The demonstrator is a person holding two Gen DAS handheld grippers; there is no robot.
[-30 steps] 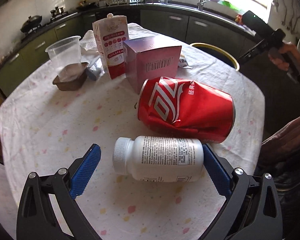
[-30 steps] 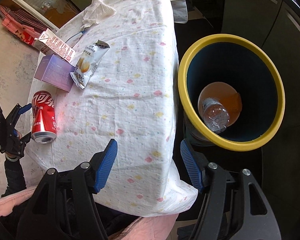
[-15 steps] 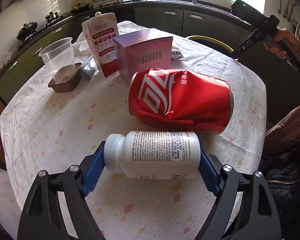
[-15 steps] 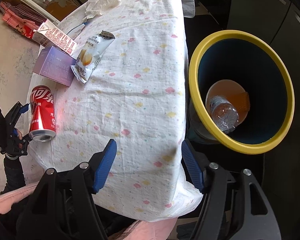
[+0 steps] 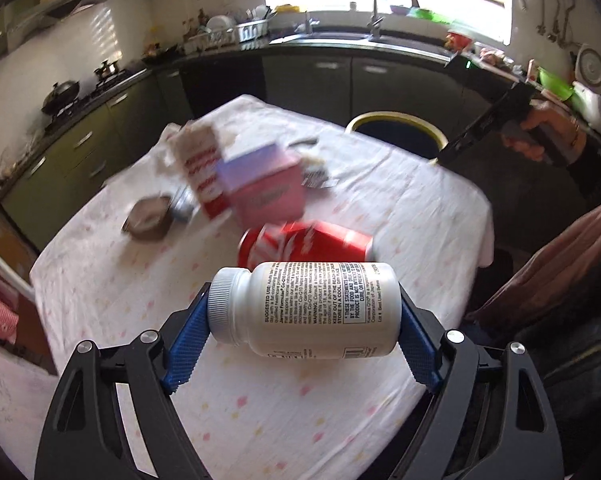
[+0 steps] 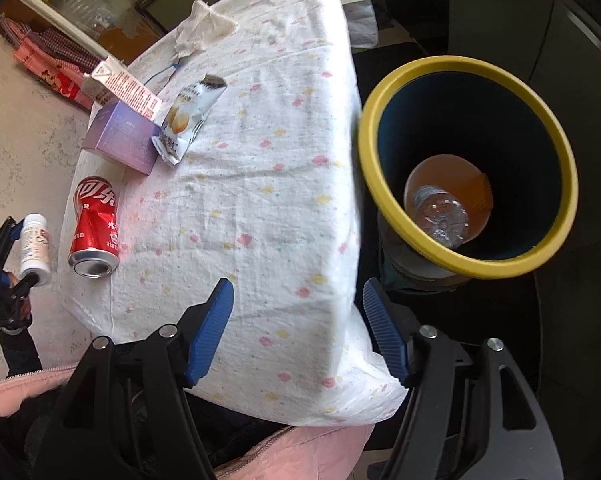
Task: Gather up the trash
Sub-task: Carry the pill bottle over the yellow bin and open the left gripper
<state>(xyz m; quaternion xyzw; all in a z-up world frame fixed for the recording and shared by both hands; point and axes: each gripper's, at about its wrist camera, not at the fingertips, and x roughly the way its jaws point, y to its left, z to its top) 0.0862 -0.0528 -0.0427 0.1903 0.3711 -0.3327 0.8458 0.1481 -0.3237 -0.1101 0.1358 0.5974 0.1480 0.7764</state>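
left gripper [image 5: 303, 322]: black frame, silver screws | fingers [image 5: 188, 344]: ribbed blue | sleeve [image 6: 16, 384]: pink, zipped

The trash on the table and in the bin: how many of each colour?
Red: 1, crushed red soda can
White: 3, white plastic pill bottle, white snack wrapper, white-and-red milk carton
Purple: 1, purple cardboard box
Brown: 1, brown tray
Clear: 1, clear plastic bottle
Total: 7

1 white pill bottle [image 5: 304, 310] is held between the blue pads. Ahead of the tool, 1 red can [image 5: 306, 242], 1 purple box [image 5: 262, 184], 1 carton [image 5: 198, 168], 1 brown tub [image 5: 148, 222], 1 snack bag [image 6: 186, 118] and 1 yellow-rimmed bin [image 6: 466, 166] are counted.
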